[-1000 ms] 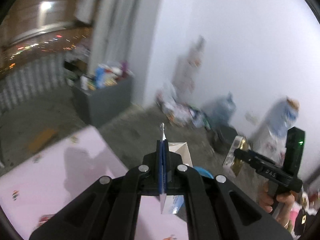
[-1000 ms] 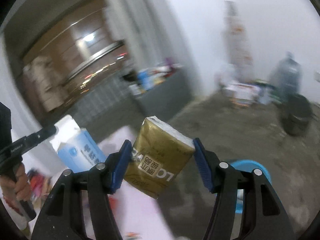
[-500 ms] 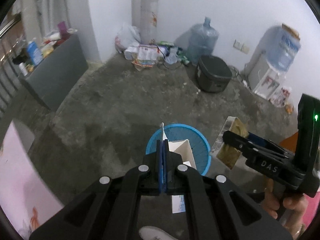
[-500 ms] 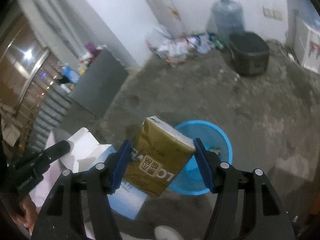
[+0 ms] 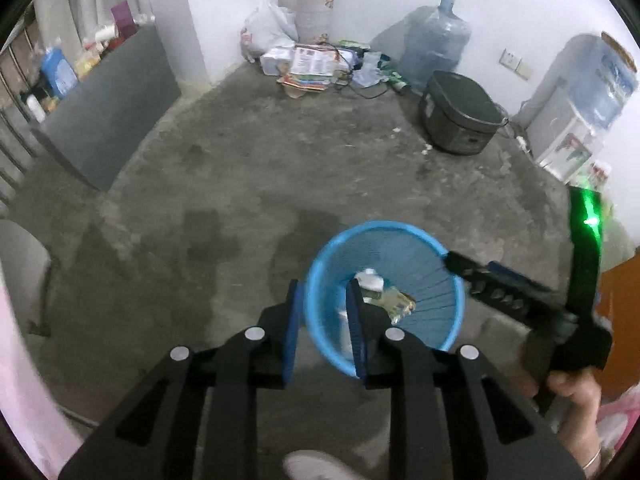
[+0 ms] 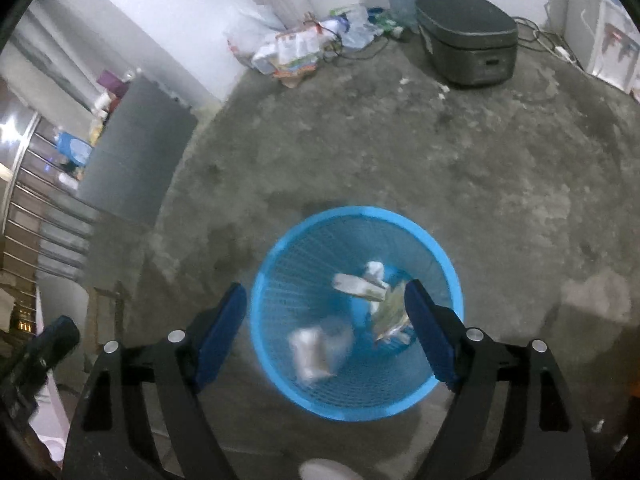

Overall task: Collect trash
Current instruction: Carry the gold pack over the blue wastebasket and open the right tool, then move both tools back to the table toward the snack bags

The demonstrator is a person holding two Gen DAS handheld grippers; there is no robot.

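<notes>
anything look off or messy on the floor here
Yes: a heap of papers, bags and wrappers sprawls loose on the floor against the far wall, outside the blue basket.

My left gripper (image 5: 322,316) and right gripper (image 6: 326,330) are matt black plastic with silvery metal pins and blue rubbery-looking pads (image 6: 428,336). Below them the wastebasket (image 6: 448,276) is glossy bright blue plastic with a fine ribbed mesh wall, and the cartons (image 6: 358,285) inside it look like coated paper, one with a dull gold sheen. The floor (image 5: 248,168) is rough, stained bare concrete, the water jug (image 5: 434,42) by the wall is clear bluish plastic, and the rice cooker (image 6: 470,36) has a dark, satin-smooth shell.
</notes>
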